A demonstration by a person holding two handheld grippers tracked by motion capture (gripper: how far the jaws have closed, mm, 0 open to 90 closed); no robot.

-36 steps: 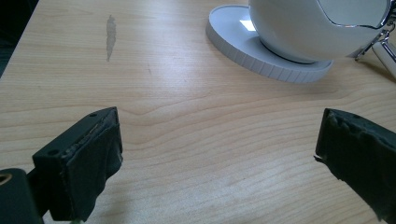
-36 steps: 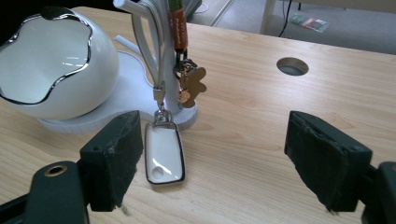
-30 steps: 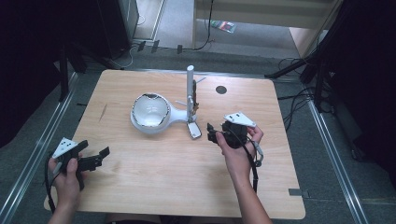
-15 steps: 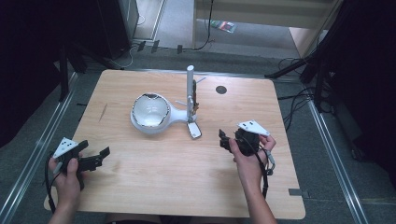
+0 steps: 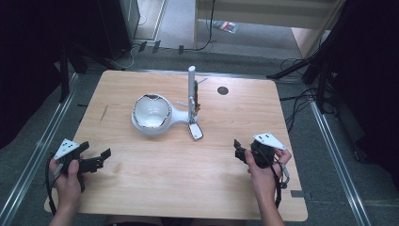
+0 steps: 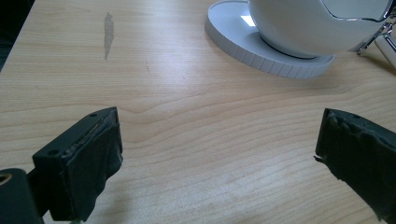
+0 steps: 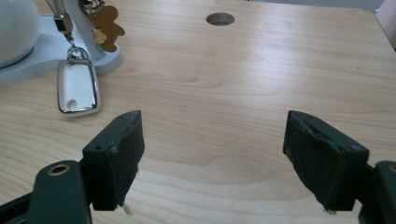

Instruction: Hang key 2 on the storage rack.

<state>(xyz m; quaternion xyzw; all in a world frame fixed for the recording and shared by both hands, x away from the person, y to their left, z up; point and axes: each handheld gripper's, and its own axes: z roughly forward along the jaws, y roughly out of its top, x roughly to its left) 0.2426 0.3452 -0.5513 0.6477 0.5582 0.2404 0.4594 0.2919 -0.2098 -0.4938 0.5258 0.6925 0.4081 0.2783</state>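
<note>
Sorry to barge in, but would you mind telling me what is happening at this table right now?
A person sits at a wooden table, one tool in each hand. Both tools are open and hold nothing: the left tool hovers near the table's front-left corner and the right tool over its front-right part. Between them, farther back, stands a white stand with a bowl-shaped head and an upright post. A white key fob lies beside its base, chained to the post.

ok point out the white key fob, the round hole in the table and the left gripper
white key fob (image 7: pixel 78 91), right gripper view, middle of its white face
round hole (image 5: pixel 223 90), high view, dark centre of the hole
left gripper (image 5: pixel 104 155), high view, midway between its open fingertips
</note>
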